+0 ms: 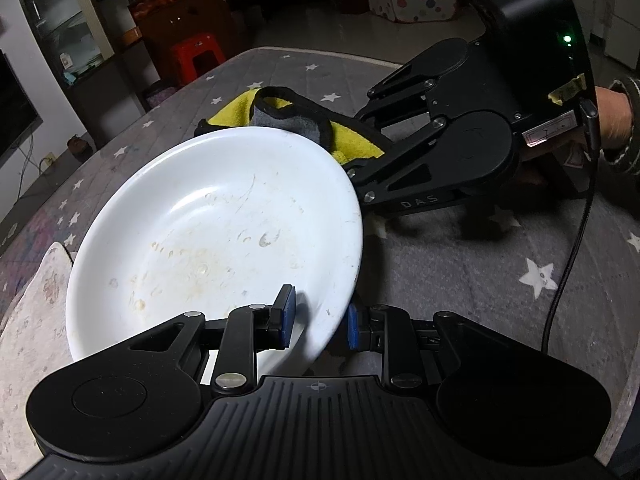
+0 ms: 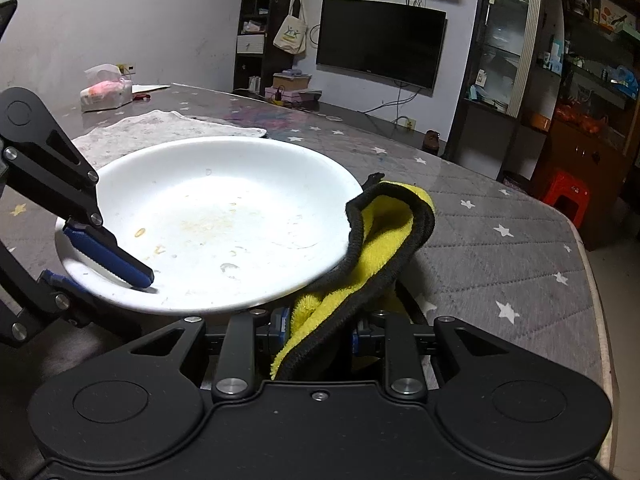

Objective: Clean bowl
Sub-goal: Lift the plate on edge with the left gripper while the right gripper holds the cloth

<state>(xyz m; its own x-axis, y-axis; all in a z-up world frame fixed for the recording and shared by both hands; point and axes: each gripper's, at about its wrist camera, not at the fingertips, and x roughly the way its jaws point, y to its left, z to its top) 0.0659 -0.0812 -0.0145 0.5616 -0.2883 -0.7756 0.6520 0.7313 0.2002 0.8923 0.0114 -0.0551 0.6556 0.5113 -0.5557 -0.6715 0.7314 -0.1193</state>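
Bowl pinched at rim, cloth gripped beside it

Left gripper (image 1: 320, 320) nearest in the left wrist view, jaws pinching the near rim of the white bowl (image 1: 216, 232): one blue pad inside the bowl, the other outside under the rim. Bowl is tilted, lifted on the gripped side, over the grey star-print tablecloth (image 1: 480, 280). Yellowish dried smears and crumbs on the bowl's inner floor. Right gripper (image 2: 320, 334) has its jaws pressed together on a yellow cloth with black edging (image 2: 380, 248); the cloth bunches up between the fingers and lies against the bowl's right edge in the right wrist view. In the left wrist view the cloth sits at the bowl's far rim, touching it. A hand in a dark sleeve (image 1: 616, 120) holds the right gripper's body at far right. White patterned rag (image 2: 168, 128) lies flat on the table just beyond the bowl, far left. Tissue pack (image 2: 106, 92) farther back on the table. Wall television (image 2: 380, 44) and red plastic stool (image 2: 566, 196) beyond the table.
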